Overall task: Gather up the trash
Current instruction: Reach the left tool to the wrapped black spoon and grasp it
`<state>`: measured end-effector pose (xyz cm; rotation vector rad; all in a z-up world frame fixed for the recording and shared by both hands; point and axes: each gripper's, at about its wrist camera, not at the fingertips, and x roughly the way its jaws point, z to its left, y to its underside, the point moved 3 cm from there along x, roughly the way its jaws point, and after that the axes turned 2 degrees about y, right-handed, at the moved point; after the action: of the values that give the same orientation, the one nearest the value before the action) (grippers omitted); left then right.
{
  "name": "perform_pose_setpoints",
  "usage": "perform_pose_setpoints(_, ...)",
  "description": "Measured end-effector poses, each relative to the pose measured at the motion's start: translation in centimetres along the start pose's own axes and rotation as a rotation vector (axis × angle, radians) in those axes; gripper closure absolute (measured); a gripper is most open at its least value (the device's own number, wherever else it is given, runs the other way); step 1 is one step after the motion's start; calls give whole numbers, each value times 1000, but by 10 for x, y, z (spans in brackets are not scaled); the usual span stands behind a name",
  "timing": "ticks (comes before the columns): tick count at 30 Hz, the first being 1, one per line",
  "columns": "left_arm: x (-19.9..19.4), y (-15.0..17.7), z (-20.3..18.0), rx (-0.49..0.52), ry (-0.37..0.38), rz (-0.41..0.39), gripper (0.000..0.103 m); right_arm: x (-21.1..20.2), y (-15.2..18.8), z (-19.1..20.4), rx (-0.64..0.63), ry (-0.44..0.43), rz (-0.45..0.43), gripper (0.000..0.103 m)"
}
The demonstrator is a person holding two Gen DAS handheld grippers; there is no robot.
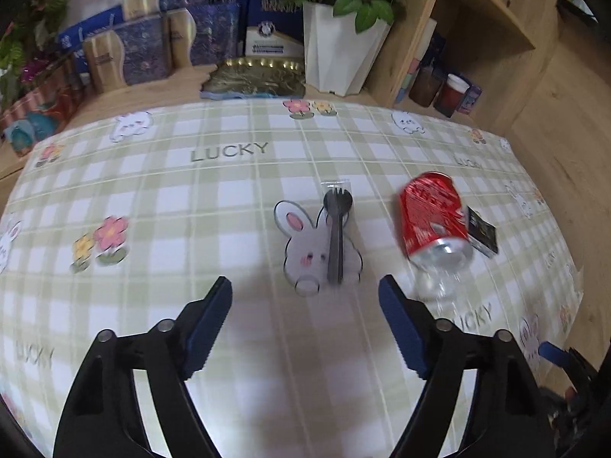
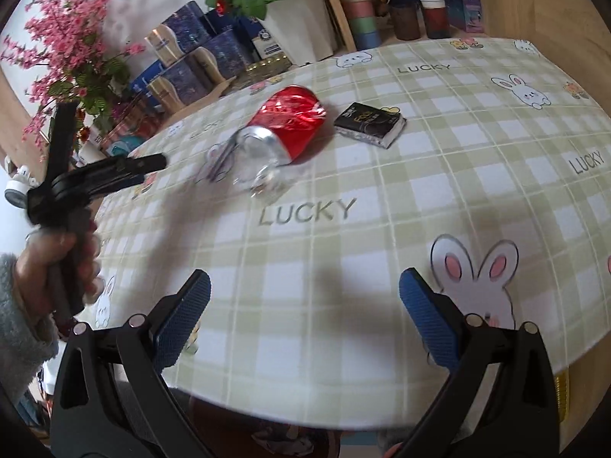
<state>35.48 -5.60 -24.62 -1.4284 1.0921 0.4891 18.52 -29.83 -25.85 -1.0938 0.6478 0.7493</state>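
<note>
So the main bit of trash here is the dented red aluminium soda can (image 1: 433,215), lying on its side on the desk (image 1: 229,198) with its silver end toward me. It looks empty, so I reckon it's super light, and being crushed it's thin and springy. It'll roll or skid if I nudge it, and the painted skin is slick. Best bet is probably pinching across the middle of the body where the dents give some bite, not the round ends.

Touching its silver end is a crumpled clear plastic wrapper (image 1: 437,284), floppy and nearly weightless, so I'd pinch a fold of it. Just beside the can on the far side is a small black cardboard box (image 1: 482,233), stiff with flat sides, easy to grab across its width. Near the can's other side lies a black plastic spork in a clear sleeve (image 1: 336,234), flat on the cloth, so fiddly to get under.

My left claw (image 1: 305,318) is spread with nothing in it, hovering just short of the spork. My right claw (image 2: 305,316) is spread and empty too, out by the desk edge, well apart from the can.
</note>
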Motion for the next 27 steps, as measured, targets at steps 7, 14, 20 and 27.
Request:
perform_pose_setpoints(7, 58, -28, -10, -1, 22, 45, 37, 21, -16, -8, -33, 77, 17, 6)
perform_pose_setpoints(14, 89, -37, -25, 98, -51, 95, 50, 27, -23, -14, -33, 114, 6, 6)
perform_pose_setpoints(20, 81, -29, -21, 106, -53, 123, 93, 33, -31, -8, -53, 109, 26, 6)
perform_pose_setpoints(27, 26, 11, 4, 9, 77, 87, 93, 61, -50, 25, -96, 81, 49, 6)
